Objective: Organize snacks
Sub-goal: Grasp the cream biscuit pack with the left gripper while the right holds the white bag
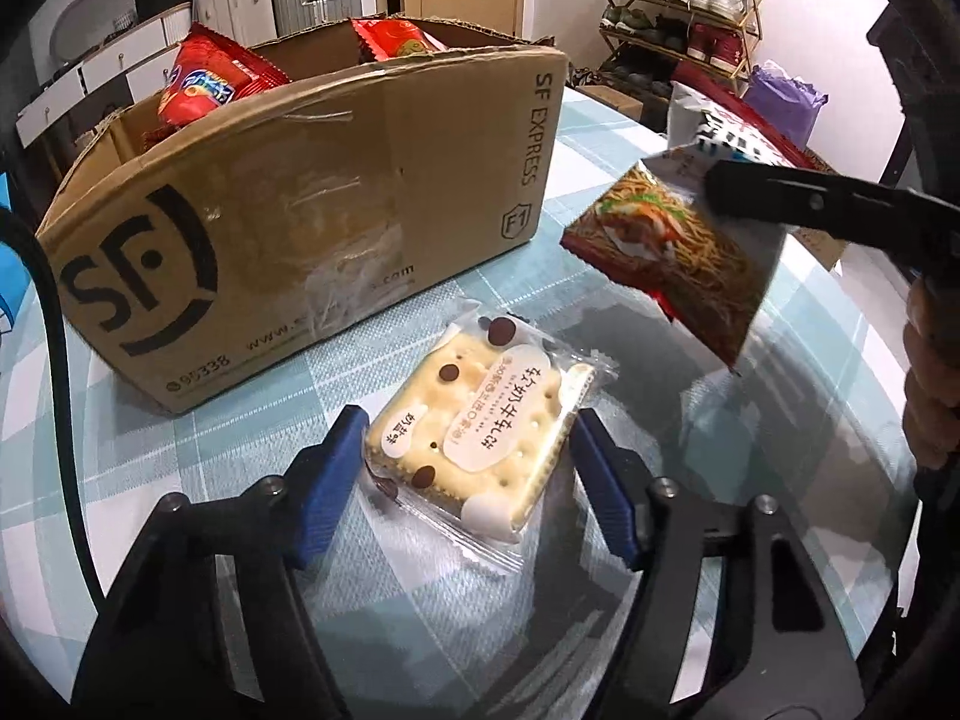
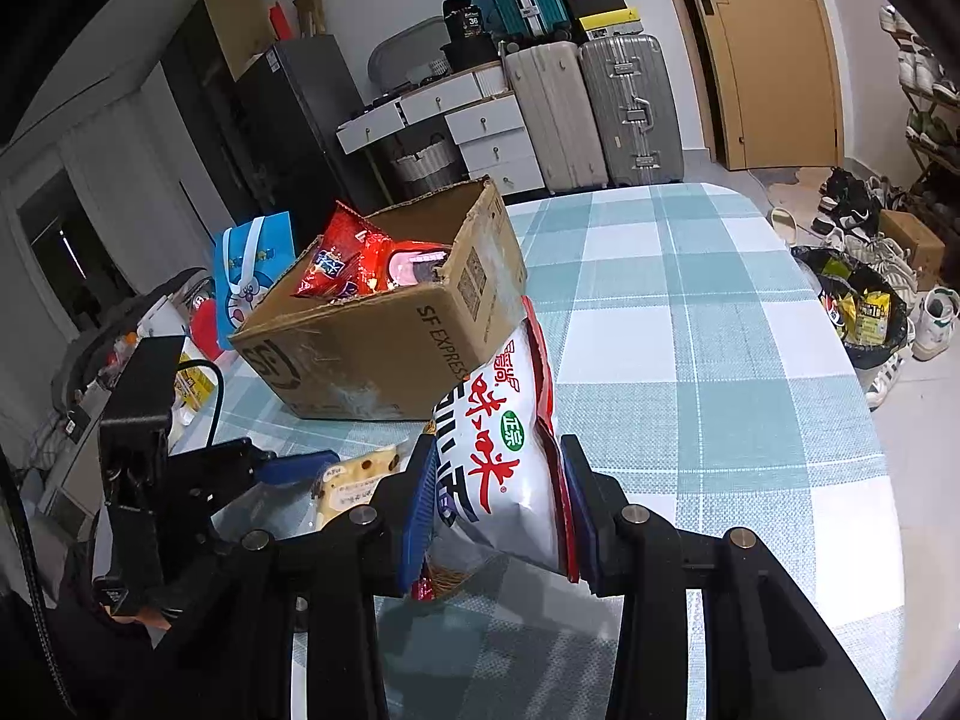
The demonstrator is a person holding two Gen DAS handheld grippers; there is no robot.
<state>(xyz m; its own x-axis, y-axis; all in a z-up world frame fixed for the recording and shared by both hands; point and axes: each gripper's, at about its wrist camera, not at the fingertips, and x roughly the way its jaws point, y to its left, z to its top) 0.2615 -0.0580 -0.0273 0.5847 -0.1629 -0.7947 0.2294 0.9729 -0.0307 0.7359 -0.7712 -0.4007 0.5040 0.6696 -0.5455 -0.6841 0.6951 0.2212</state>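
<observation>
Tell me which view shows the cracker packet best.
The left wrist view: the cracker packet lies flat on the checked tablecloth, whole and unobstructed, between the left gripper's blue fingers. The right wrist view catches only part of it, behind the right gripper and its noodle bag.

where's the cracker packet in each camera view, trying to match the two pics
Left wrist view: the cracker packet lies low in the centre on the table, between the left tool's blue pads.
Right wrist view: only part of it shows, lower left of centre, behind the right tool's left pad and the noodle bag it clamps.
Shared landmark: the cardboard box just beyond the packet.
</observation>
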